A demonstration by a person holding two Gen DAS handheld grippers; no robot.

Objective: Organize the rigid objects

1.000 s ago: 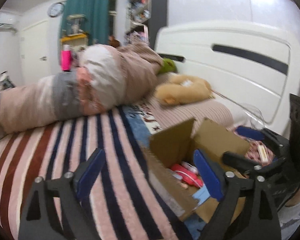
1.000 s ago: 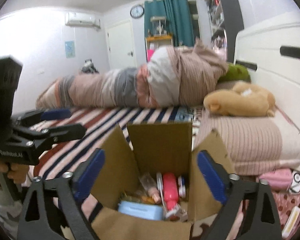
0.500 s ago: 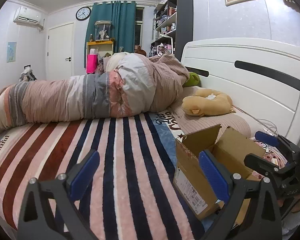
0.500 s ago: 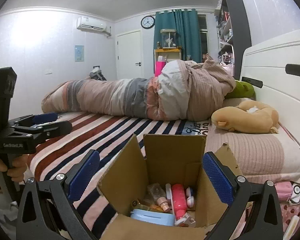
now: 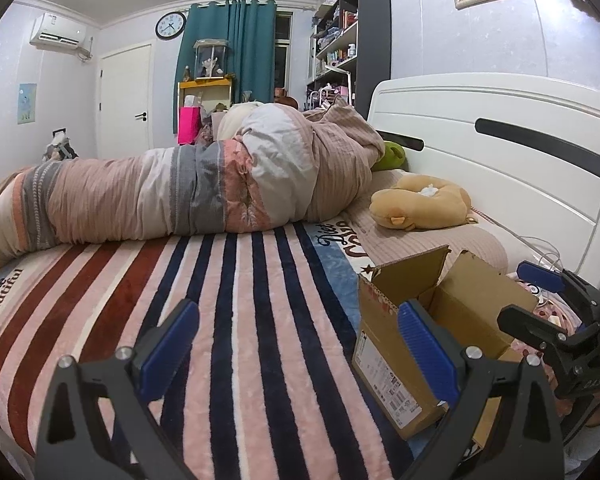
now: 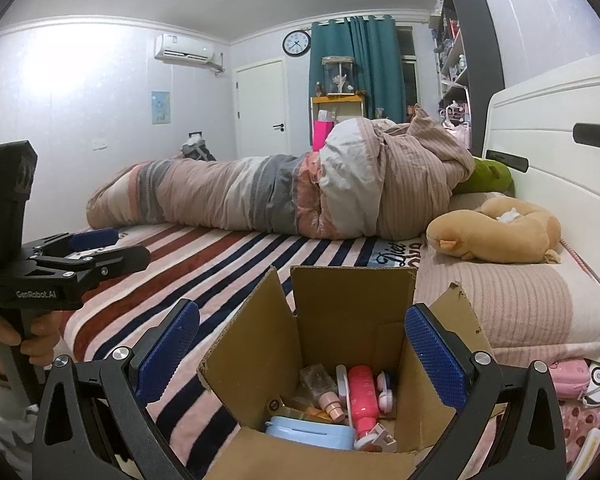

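An open cardboard box (image 6: 340, 320) stands on the striped bed, flaps up; it also shows in the left wrist view (image 5: 420, 340). Inside lie a red-pink bottle (image 6: 360, 394), a light blue case (image 6: 310, 432), a small clear bottle with a pink cap (image 6: 326, 394) and other small items. My right gripper (image 6: 302, 356) is open and empty, held just above and in front of the box. My left gripper (image 5: 298, 348) is open and empty over the blanket, left of the box. Each gripper shows in the other's view: the right one (image 5: 540, 300), the left one (image 6: 100, 248).
A rolled duvet (image 5: 200, 188) lies across the bed. A tan plush toy (image 5: 420, 204) and a green one (image 5: 392, 156) sit near the white headboard (image 5: 500, 152). Small pink items and a cable (image 6: 580, 376) lie right of the box. Striped blanket (image 5: 220, 300) stretches left.
Both grippers have pulled back and levelled out; the box now sits lower and farther in both views. The left gripper swung away to the left of the box. Both stay open.
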